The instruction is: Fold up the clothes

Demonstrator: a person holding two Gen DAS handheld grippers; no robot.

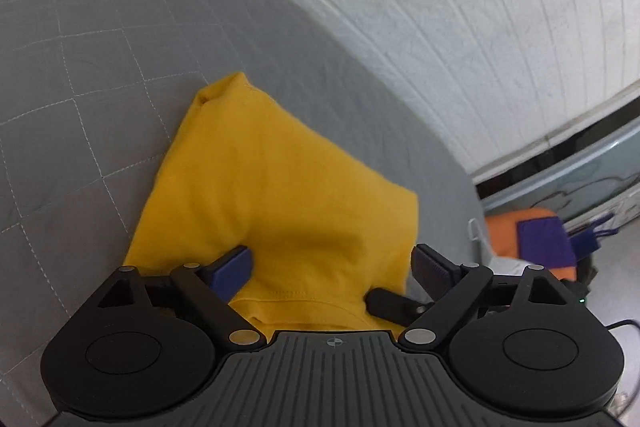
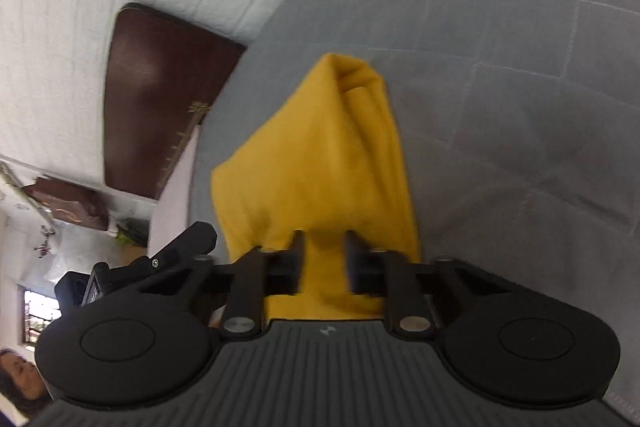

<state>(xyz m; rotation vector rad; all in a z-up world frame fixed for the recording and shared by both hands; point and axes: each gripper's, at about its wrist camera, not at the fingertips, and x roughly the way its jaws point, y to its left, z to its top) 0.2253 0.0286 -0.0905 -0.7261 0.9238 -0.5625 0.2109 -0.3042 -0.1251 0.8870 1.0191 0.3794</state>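
Note:
A yellow garment [image 1: 280,187] lies partly folded on a grey quilted bed cover [image 1: 80,67], one corner pointing away. My left gripper [image 1: 332,267] stands open over its near edge. The blue-padded fingers [image 1: 230,273] are wide apart, with cloth between them but not pinched. In the right wrist view the yellow garment [image 2: 320,155] bunches into a peak. My right gripper [image 2: 325,251] is shut on its near end, and cloth is squeezed between the narrow fingers. A black part [image 1: 390,301] beside the left gripper looks like the other tool.
A white brick wall [image 1: 460,7] runs behind the bed. A dark brown headboard [image 2: 160,99] stands at the bed's end. An orange and purple object [image 1: 536,239] sits beyond the bed's right edge. A person [image 2: 16,375] is at the lower left.

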